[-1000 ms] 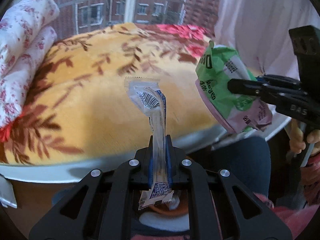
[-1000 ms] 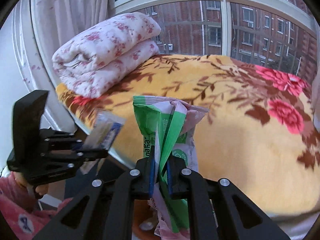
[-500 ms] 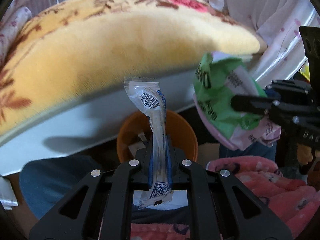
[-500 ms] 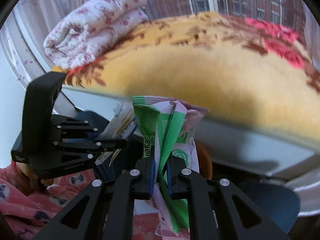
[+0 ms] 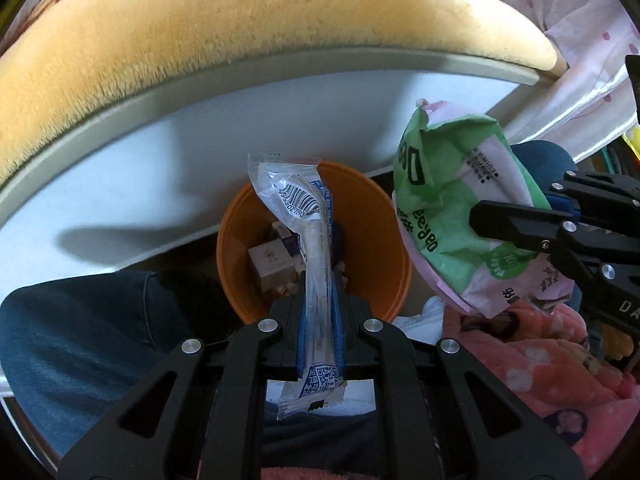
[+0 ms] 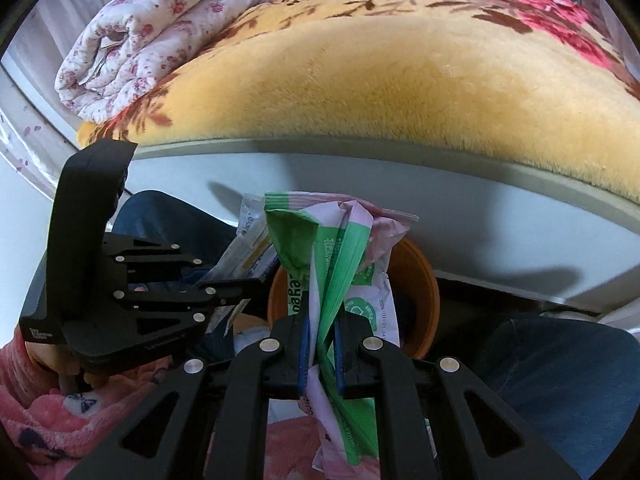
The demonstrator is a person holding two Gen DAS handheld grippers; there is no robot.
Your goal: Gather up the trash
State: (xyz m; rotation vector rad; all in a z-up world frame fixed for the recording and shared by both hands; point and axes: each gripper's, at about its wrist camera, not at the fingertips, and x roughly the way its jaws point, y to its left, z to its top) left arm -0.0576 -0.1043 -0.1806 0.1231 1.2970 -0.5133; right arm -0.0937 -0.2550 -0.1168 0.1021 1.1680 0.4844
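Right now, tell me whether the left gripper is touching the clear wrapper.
Touching. In the left wrist view the left gripper is clamped on the clear wrapper, which stands up over the orange bin.

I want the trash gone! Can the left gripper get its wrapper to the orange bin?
Probably yes. The left gripper holds the clear wrapper right in front of the open orange bin, with nothing between them.

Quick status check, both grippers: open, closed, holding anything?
Left gripper: closed on the clear wrapper, above the orange bin.
Right gripper: closed on the green and pink bag.
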